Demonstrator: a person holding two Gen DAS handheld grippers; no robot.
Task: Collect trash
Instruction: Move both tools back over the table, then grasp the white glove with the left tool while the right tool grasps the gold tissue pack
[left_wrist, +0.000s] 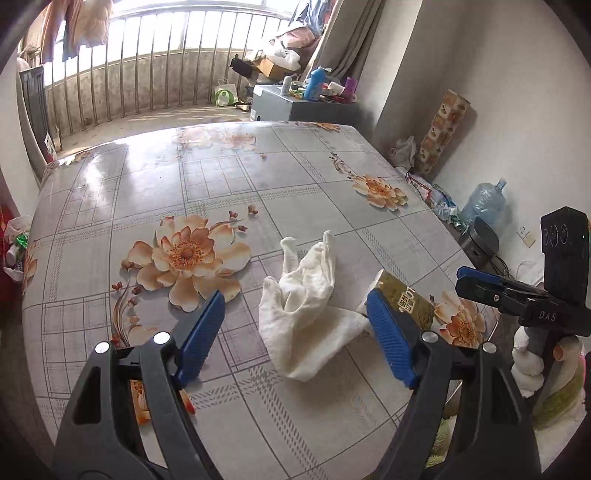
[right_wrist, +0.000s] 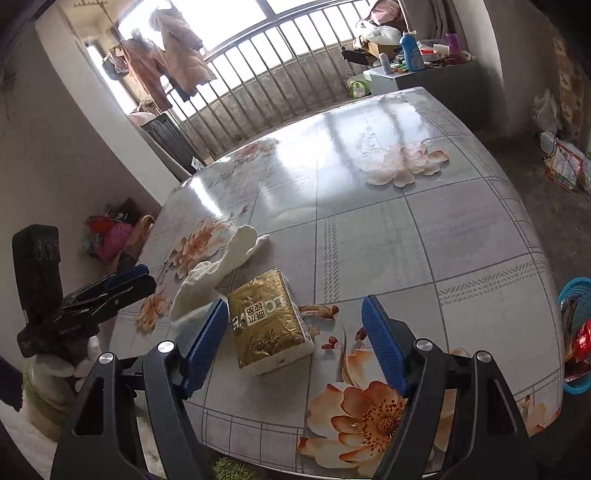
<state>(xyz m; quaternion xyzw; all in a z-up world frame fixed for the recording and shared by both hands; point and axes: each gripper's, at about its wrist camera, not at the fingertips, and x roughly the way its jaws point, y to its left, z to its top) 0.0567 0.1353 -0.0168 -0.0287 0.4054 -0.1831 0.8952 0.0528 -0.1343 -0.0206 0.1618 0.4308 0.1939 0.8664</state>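
left wrist view: the floral tabletop fills the frame, with a crumpled white cloth at lower centre and a gold tissue pack touching it on the right. the left hand-held gripper and right hand-held gripper are both spread, holding nothing. closing on the cloth could drag the pack along.

A grey checked tablecloth bears orange flowers; at its five o'clock lie a white cloth and a gold pack; blue gripper pads.
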